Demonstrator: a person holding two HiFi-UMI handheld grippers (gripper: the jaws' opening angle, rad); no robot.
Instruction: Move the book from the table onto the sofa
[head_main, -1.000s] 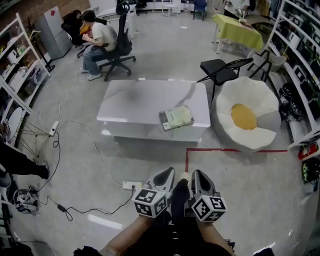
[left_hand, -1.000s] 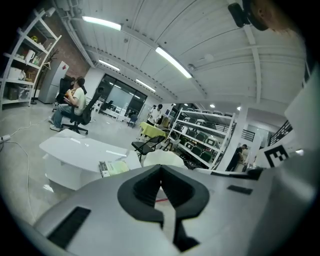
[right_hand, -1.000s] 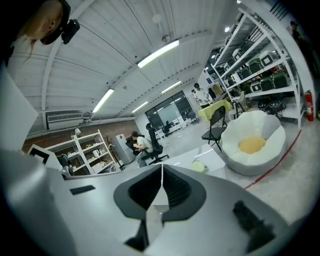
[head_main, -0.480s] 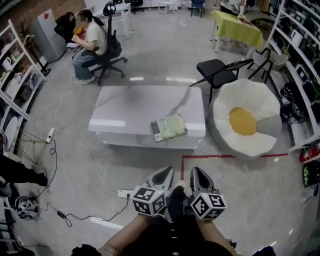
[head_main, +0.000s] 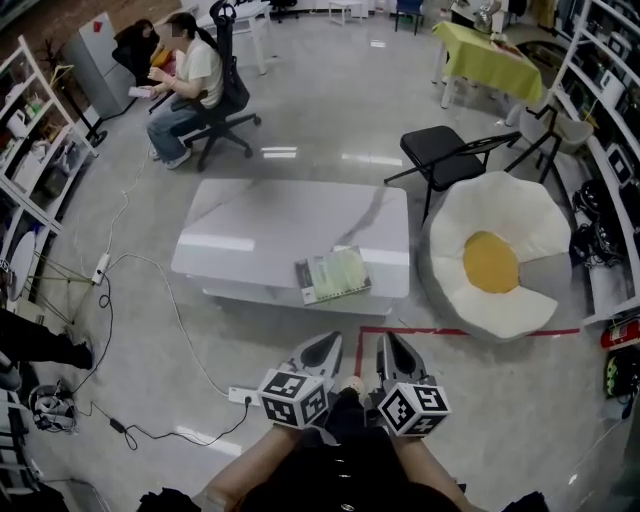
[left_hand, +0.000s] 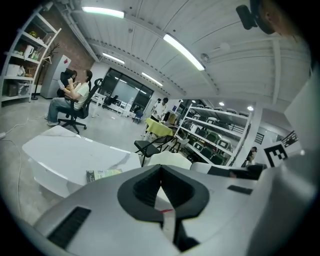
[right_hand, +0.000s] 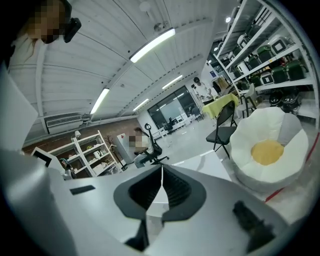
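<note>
Right, both claws are out front, side by side and low, well short of the table (head_main: 260, 235). The left gripper (head_main: 330, 342) has its jaws pressed together with nothing between them, and its own view confirms it: the pads meet at the tip and only floor and furniture show beyond. The right gripper (head_main: 385, 342) is the same, jaws fully closed and empty.

Now the book (head_main: 333, 275): it lies flat on the table's near edge, toward the right end, green cover up. Its long axis runs across the view, roughly along that near edge, with the right end tipped a little away. It sits almost dead ahead of the left gripper, so that claw looks the nearer of the two; from the left gripper view the book (left_hand: 103, 174) shows just left of the closed jaws.

The sofa (head_main: 500, 265), the white egg-shaped one with the yellow centre, stands just beside the table's right end, off on the right gripper's side. My read is that nothing is in hand yet, and the jaws have to part before they can take that near long edge.
</note>
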